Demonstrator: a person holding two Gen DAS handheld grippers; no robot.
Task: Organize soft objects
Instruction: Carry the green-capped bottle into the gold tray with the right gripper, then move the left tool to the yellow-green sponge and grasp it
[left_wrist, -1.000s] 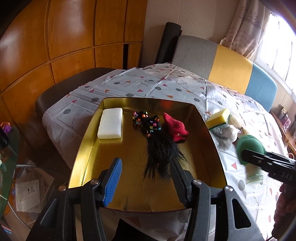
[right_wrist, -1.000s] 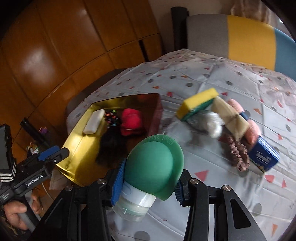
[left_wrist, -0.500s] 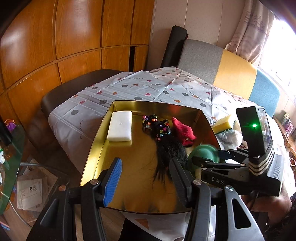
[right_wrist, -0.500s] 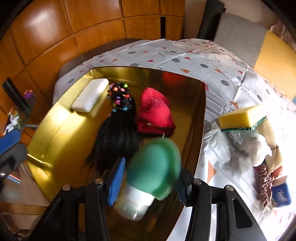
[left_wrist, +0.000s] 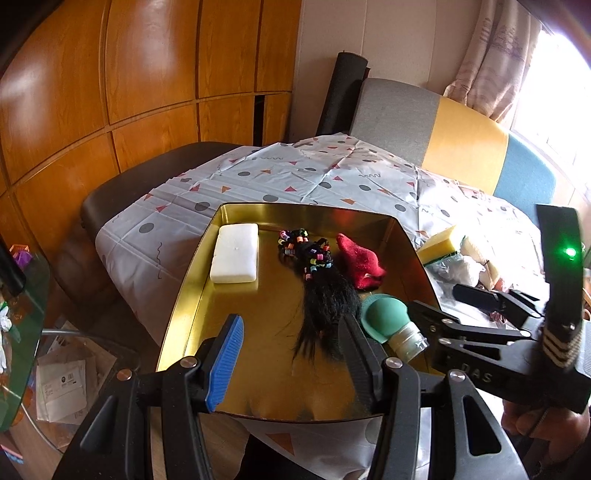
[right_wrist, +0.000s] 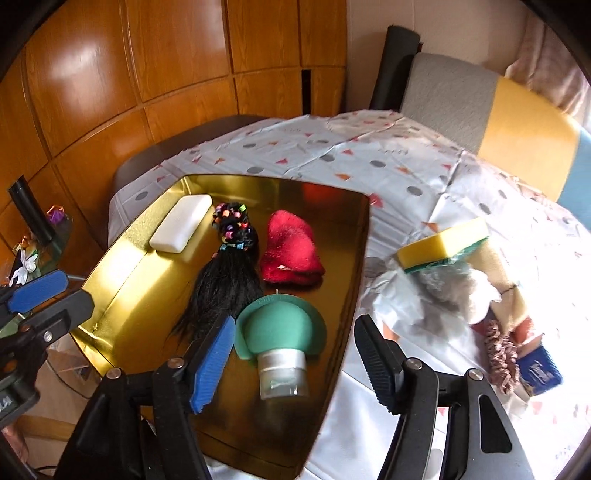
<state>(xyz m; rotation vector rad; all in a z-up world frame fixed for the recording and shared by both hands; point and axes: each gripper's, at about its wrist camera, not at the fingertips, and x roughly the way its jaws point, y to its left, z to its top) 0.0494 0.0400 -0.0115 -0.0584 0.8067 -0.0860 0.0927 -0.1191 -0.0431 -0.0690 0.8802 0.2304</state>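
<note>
Where the green squeeze bottle (right_wrist: 279, 338) lies on its side in the gold tray (right_wrist: 122, 254), just beside the black hairpiece (right_wrist: 225, 280) and red plush (right_wrist: 291, 251), the right gripper (right_wrist: 295, 363) has just been opening; its jaws straddle the bottle without touching. The left gripper (left_wrist: 291, 354) hovers half open, holding nothing. Sponges (right_wrist: 443, 247) sit on the cloth-covered surface (right_wrist: 369, 155).

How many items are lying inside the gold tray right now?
4. White block at the far left of the gold tray; black hairpiece mid-tray; red plush to its right; green-capped bottle nearest, between the right gripper's open jaws. Nothing seems hidden.
</note>
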